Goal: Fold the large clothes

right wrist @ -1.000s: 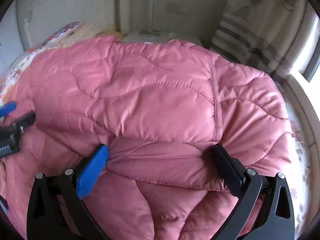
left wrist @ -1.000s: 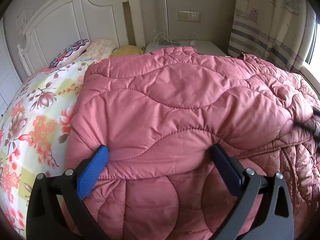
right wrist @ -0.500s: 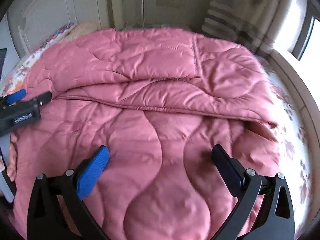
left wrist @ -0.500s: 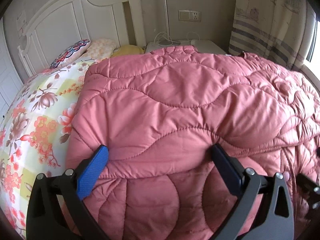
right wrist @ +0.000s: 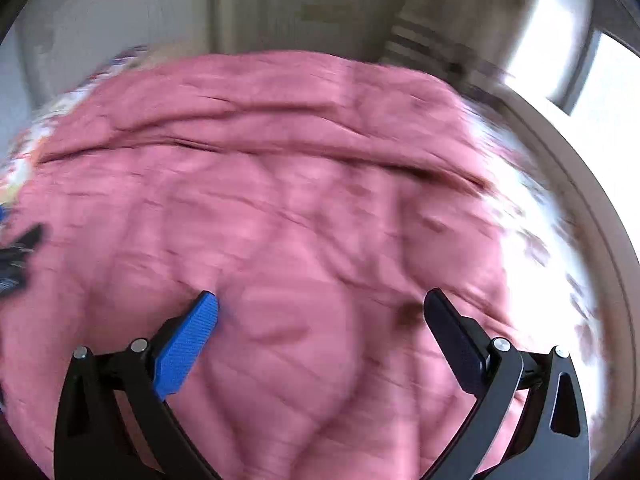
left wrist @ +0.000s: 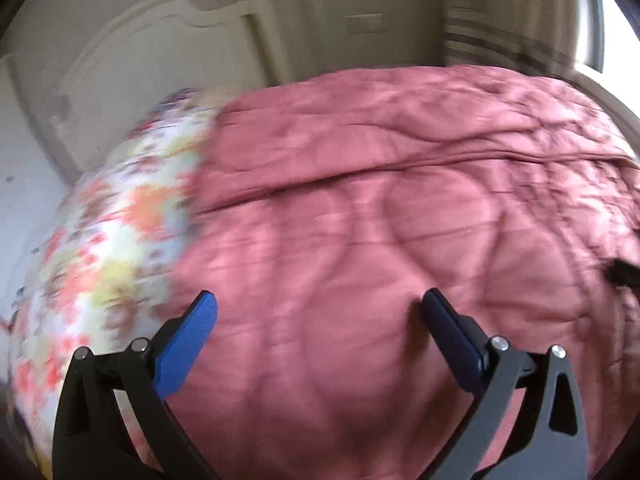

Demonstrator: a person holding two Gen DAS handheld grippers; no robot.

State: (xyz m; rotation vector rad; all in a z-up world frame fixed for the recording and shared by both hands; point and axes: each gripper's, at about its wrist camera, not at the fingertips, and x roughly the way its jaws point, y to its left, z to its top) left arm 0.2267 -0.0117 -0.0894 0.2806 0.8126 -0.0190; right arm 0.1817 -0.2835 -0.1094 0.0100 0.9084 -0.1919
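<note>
Pink quilted padded coat: spread ahead of me, fold edge running crosswise. My left gripper and right gripper: both spread wide, empty, equally near.

The quilted coat lies spread on the bed, its folded part toward the headboard behind. Bare bedding shows left of it, the curtain behind right. Both tools, left and right, hover over its near part.

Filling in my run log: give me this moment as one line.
left gripper: open, empty | right gripper: open, empty | pink quilted coat: folded over on bed | frames blurred
</note>
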